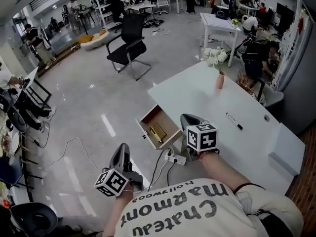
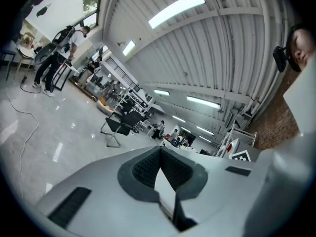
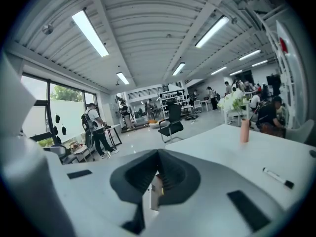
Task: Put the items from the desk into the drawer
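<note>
The white desk (image 1: 207, 100) has a wooden drawer (image 1: 159, 127) pulled open at its left front, with a gold item (image 1: 158, 133) lying inside. A black marker pen (image 1: 234, 121) rests on the desk top to the right; the right gripper view shows the pen (image 3: 277, 177) too. My right gripper (image 1: 187, 118) hovers at the desk's near edge just right of the drawer, jaws shut and empty (image 3: 158, 156). My left gripper (image 1: 121, 151) is lower left over the floor, away from the desk, also shut on nothing (image 2: 159, 151).
A pink vase (image 1: 219, 79) with white flowers stands at the desk's far side. A power strip (image 1: 177, 158) with cables lies on the floor below the drawer. A black office chair (image 1: 129, 46) stands beyond. People sit at other desks at the back right.
</note>
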`<state>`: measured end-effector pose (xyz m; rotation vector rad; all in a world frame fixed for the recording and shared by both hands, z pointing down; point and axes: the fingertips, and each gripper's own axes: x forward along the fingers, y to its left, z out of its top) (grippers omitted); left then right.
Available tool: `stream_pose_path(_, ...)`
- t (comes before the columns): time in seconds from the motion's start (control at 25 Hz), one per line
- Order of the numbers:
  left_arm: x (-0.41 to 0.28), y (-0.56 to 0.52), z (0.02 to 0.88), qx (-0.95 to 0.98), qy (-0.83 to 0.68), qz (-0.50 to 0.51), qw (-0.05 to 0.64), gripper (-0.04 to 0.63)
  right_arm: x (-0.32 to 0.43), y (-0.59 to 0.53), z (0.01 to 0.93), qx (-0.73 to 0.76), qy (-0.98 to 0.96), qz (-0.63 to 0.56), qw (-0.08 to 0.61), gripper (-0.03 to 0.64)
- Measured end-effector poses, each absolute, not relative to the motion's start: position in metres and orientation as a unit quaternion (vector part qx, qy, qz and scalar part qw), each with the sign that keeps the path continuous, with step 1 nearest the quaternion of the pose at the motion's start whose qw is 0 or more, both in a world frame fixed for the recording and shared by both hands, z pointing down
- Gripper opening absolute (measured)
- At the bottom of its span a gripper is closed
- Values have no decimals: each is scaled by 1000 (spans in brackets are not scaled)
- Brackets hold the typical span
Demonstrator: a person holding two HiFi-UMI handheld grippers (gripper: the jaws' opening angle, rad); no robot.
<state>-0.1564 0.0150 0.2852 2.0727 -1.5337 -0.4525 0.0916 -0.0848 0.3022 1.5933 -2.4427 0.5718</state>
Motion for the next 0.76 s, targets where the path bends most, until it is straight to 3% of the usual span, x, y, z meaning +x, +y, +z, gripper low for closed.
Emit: stream_pose_path(0.76, -82, 132, 290, 771, -575, -146, 232, 2, 143, 34, 316, 490, -847, 175, 111, 3)
